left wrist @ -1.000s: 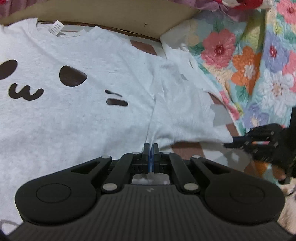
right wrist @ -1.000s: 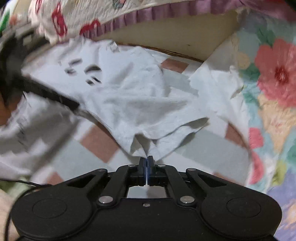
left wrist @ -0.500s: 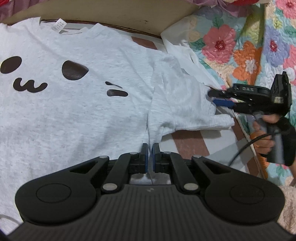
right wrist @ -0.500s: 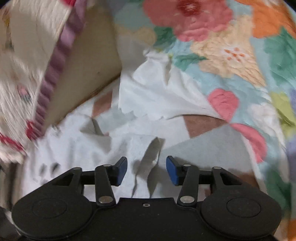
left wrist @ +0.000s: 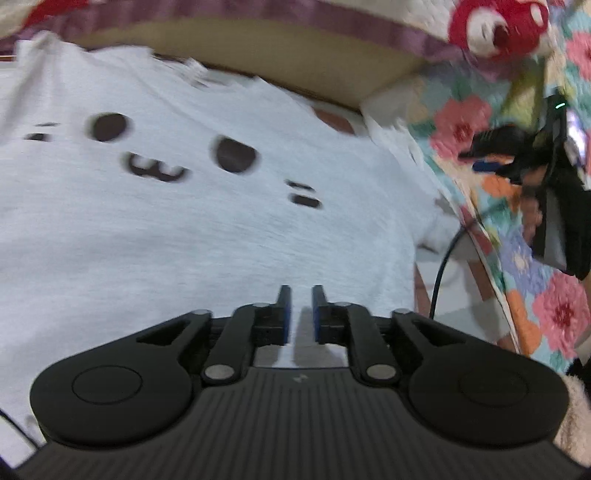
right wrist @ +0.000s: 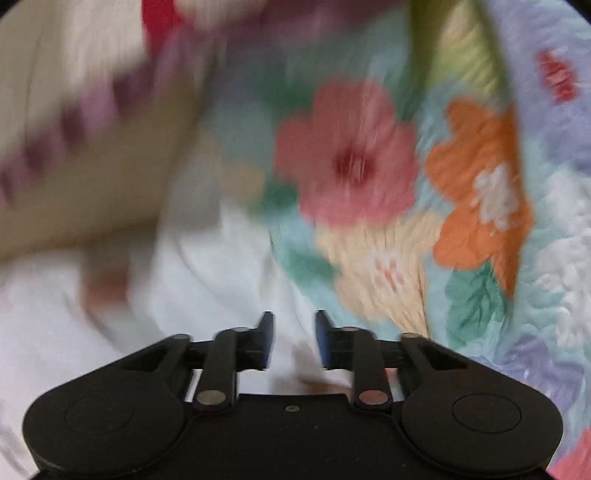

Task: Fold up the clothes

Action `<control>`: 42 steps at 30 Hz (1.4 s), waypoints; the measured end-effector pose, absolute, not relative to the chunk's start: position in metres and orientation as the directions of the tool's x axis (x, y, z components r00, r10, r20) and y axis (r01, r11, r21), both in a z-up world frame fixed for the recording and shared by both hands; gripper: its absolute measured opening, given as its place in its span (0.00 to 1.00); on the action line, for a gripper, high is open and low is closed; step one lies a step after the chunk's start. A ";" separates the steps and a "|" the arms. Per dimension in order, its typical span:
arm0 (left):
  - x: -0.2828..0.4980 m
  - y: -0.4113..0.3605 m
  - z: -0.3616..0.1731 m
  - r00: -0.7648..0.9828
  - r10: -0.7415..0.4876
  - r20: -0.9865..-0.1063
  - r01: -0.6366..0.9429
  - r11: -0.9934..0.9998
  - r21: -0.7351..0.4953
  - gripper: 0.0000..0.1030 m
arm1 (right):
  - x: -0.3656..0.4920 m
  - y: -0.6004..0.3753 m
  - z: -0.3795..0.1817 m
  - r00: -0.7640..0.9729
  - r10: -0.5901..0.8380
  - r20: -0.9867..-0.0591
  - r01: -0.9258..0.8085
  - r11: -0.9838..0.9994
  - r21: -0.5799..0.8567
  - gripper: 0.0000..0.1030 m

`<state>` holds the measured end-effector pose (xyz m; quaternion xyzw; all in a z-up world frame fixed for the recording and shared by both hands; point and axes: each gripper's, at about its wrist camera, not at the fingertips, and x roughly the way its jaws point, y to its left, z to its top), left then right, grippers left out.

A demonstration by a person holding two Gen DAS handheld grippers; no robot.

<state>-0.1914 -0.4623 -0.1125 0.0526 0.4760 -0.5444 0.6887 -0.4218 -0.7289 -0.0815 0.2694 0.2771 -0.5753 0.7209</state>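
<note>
Left gripper point(left wrist: 299, 308): narrow gap between the blue pads, nothing between them; poised over the near hem area of the shirt, whether touching cannot be told.
Right gripper point(right wrist: 294, 339): jaws apart by a moderate gap, holding nothing; in the left view seen at far right point(left wrist: 484, 157), raised over the quilt, clear of the shirt.
Shirt point(left wrist: 184, 229): pale grey tee, spread flat and face up, filling the left and middle of the left view; collar at the far side, hem near.
Print point(left wrist: 155, 168): dark brown face, two oval eyes, a curly mouth between them, short dashes at either side; blurred.
Sleeve point(left wrist: 436, 229): right-hand sleeve lying out to the right, its tip beside the quilt edge.
Quilt point(right wrist: 362, 155): floral, pink and orange flowers on light blue; along the right of both views, far side of the right view.
White cloth point(right wrist: 221, 266): crumpled, just beyond the right gripper's fingers, left of the quilt; heavily blurred.
Mat point(left wrist: 458, 273): checked surface, brown and pale squares, showing near the sleeve at right.
Cable point(left wrist: 443, 258): black, running down across the mat from the right gripper.
Board point(left wrist: 258, 59): tan panel along the far edge, behind the collar.
Toy point(left wrist: 495, 26): red and white plush, far right corner.
Sharpness: both views motion-blurred, the right one strongly.
</note>
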 end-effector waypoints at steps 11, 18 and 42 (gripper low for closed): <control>-0.127 -0.313 -0.069 0.307 -0.534 -0.787 0.639 0.729 -0.246 0.31 | -0.285 -0.635 -0.120 0.889 -0.198 -0.412 0.424 0.696 0.580 0.36; -0.067 -0.251 -0.036 0.331 -0.397 -0.856 0.589 0.796 -0.141 0.33 | -0.255 -0.572 -0.038 0.850 -0.016 -0.527 0.383 0.704 0.598 0.36; 0.046 -0.169 -0.048 0.247 -0.486 -0.838 0.614 0.748 -0.252 0.13 | -0.149 -0.427 0.035 0.811 0.023 -0.584 0.232 0.905 0.357 0.15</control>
